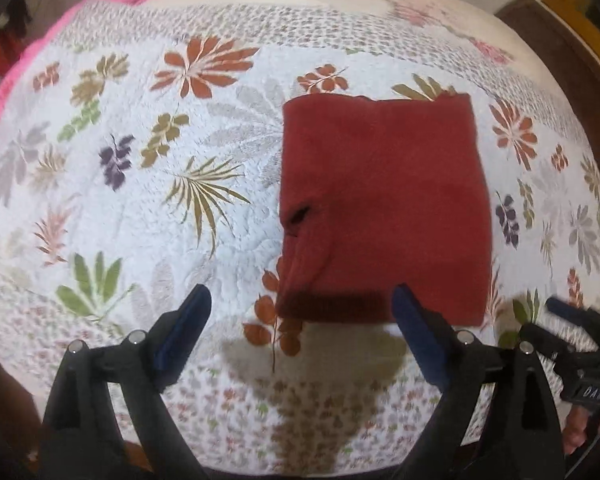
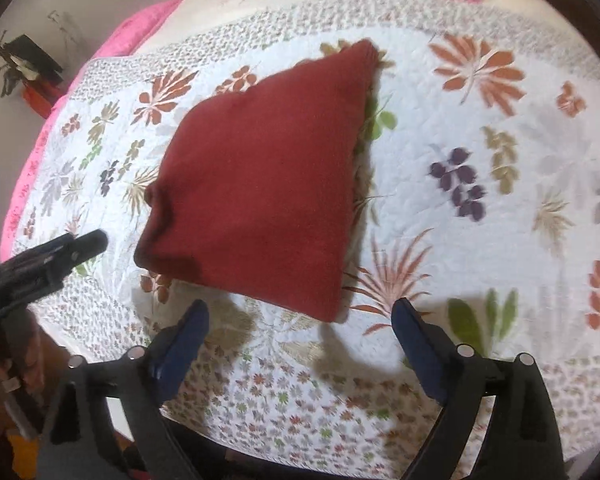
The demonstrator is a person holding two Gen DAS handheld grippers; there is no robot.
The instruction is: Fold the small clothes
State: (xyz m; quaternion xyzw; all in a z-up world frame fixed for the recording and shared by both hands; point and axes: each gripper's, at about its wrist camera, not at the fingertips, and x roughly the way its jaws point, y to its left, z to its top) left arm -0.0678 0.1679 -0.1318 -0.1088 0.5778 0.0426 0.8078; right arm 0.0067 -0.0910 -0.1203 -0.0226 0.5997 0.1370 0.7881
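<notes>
The red cloth (image 1: 384,208) lies folded into a squarish packet on the bed (image 1: 140,208), flat on the flowered quilt, closer to the near edge than to the far one. What worries me is the loose side: a small dark gap shows along its left edge, and the layers there look puckered, so if I snag that edge or nudge the packet going in, I think the fold could slide open or skew. The soft quilt may also bunch up with the cloth if I pinch too deep.

My left gripper (image 1: 302,300) is spread wide and carries nothing, hovering just short of the cloth's near edge, its right finger over the near hem. My right gripper (image 2: 300,314) is likewise spread and empty, with the cloth's near corner just ahead, between its fingers.
</notes>
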